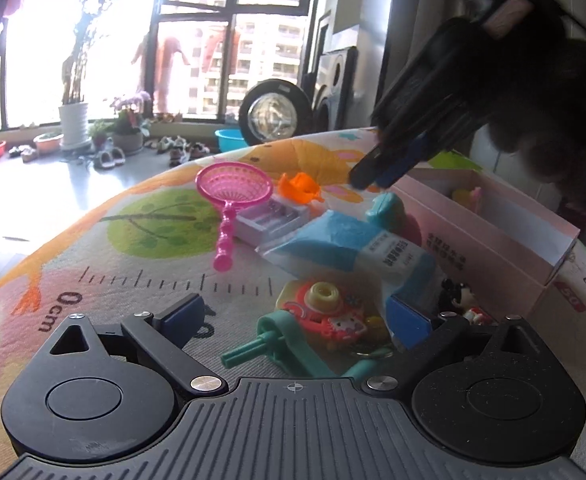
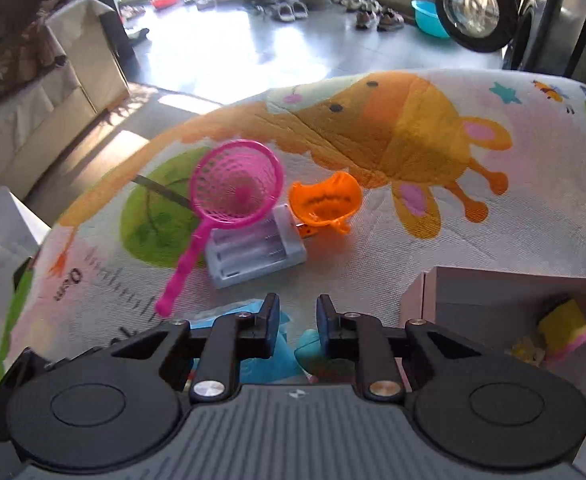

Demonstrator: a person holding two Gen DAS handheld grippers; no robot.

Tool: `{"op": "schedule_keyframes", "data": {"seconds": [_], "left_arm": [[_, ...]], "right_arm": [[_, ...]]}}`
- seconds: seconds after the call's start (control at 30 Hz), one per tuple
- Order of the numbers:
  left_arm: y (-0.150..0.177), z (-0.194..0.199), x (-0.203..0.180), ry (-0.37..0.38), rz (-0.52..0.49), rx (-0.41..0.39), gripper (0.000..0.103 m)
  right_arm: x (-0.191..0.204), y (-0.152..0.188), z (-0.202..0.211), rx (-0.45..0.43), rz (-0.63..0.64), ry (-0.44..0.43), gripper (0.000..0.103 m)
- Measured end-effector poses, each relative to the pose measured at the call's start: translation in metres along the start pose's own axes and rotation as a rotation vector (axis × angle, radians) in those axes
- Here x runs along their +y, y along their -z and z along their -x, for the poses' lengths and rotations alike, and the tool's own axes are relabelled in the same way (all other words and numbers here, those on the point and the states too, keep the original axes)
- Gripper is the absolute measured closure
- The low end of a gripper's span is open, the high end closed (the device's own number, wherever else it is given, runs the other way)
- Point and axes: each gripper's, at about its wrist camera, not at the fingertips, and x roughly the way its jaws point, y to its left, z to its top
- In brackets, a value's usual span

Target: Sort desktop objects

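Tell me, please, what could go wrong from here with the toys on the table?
1. The net leans on the charger; lifting either may shift the other.
2. The left gripper is wide open over a crowded pile: bag, keychain. It may catch two things.
3. The right gripper is narrow and empty; it may push the orange toy instead of grasping.

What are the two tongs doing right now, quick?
Left tongs: wide open, holding nothing, toys lying between the fingers.
Right tongs: nearly closed with a gap, nothing held.
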Motion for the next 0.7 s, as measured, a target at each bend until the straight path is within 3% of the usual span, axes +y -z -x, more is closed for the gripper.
{"op": "schedule_keyframes", "data": {"seconds": [0.07,0.17,0.23,0.3,0.37,0.47,0.57,0.63,0.7], "left_arm": [[0.0,0.001,-0.001,-0.011,-0.01,0.008,0.002],[0.001,0.005,-0.01,-0.013,-0.048,0.009,0.002],[0.001,0.009,-0.02,0.018,-0.082,0.005,0.002],[0.002,0.012,-0.033,0.059,-0.119,0.005,0.002],[0.003,0.014,-0.047,0.089,-0.159,0.009,0.002],[0.005,0.017,-0.058,0.091,-0.212,0.017,0.002],[0.006,0.016,-0.058,0.06,-0.236,0.034,0.002],[0.008,0.015,-0.055,0.037,-0.233,0.049,0.002],[0.009,0.014,-0.052,0.015,-0.227,0.061,0.002]], "right_arm": [[-0.015,0.024,0.046,-0.133,-0.013,0.037,0.055],[-0.052,0.065,0.094,-0.272,-0.049,0.227,0.041],[-0.087,0.086,0.102,-0.287,-0.12,0.33,0.036],[-0.135,0.107,0.098,-0.262,-0.263,0.363,0.036],[-0.167,0.126,0.087,-0.249,-0.381,0.358,0.036],[-0.185,0.142,0.071,-0.241,-0.497,0.268,0.032],[-0.17,0.145,0.064,-0.271,-0.477,0.213,0.023],[-0.157,0.148,0.062,-0.268,-0.449,0.132,0.022],[-0.139,0.151,0.065,-0.277,-0.395,0.115,0.024]]}}
